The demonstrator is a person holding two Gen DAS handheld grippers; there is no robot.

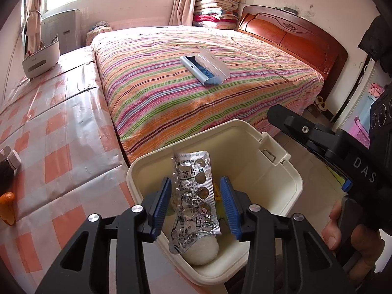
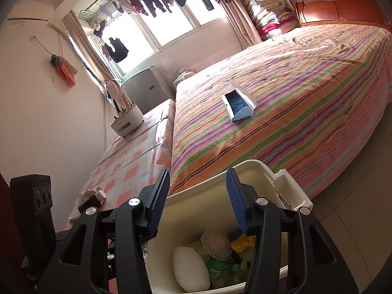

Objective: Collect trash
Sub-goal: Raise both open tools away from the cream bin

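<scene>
Legibly, "DAS" on right hand-held gripper, spread, left hand-held gripper spread around blister pack

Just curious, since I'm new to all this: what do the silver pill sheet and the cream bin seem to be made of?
The pill sheet looks like shiny crinkled foil, probably backed with plastic: it glints, and its popped blisters are torn. The bin looks like hard cream plastic with a smooth, slightly glossy finish, judging by its moulded rim and catch.

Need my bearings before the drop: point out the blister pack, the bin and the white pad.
blister pack point(image 1: 193, 196), left wrist view, foil middle.
bin point(image 1: 279, 181), left wrist view, inner wall.
white pad point(image 2: 189, 268), right wrist view, centre.
</scene>
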